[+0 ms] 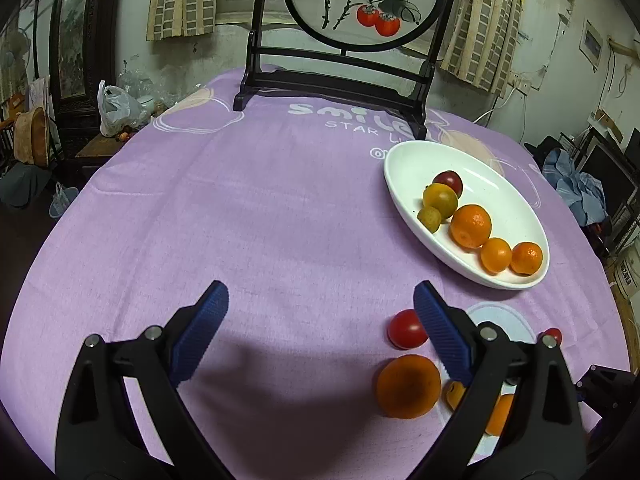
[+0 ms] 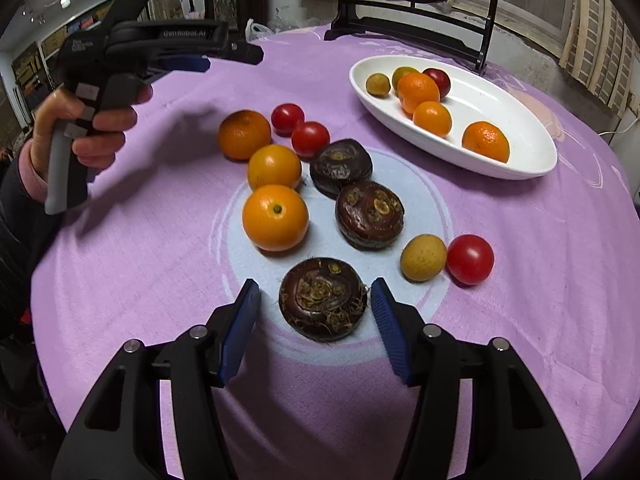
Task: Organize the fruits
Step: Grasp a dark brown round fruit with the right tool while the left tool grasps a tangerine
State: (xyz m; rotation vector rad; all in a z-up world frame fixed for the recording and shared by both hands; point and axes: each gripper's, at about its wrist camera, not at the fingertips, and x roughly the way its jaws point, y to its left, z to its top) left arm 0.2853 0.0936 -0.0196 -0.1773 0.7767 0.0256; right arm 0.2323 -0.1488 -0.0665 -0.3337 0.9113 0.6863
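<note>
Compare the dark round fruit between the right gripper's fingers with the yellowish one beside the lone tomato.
The dark fruit is deep brown; the yellowish fruit is pale tan-yellow. The dark fruit looks larger and flattened, with dry fibres on top; the yellowish fruit looks smaller, rounder and smooth. The dark fruit sits between the open right gripper's fingers, untouched; the yellowish fruit sits outside them, against a tomato. Both lie on the cloth, not in the dish.

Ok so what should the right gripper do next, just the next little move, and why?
Probably close the right gripper on the dark water chestnut. Its blue fingers already sit open on either side of it, not yet touching, so it looks lined up. Then it could go to the white dish, which holds no chestnuts yet.
</note>
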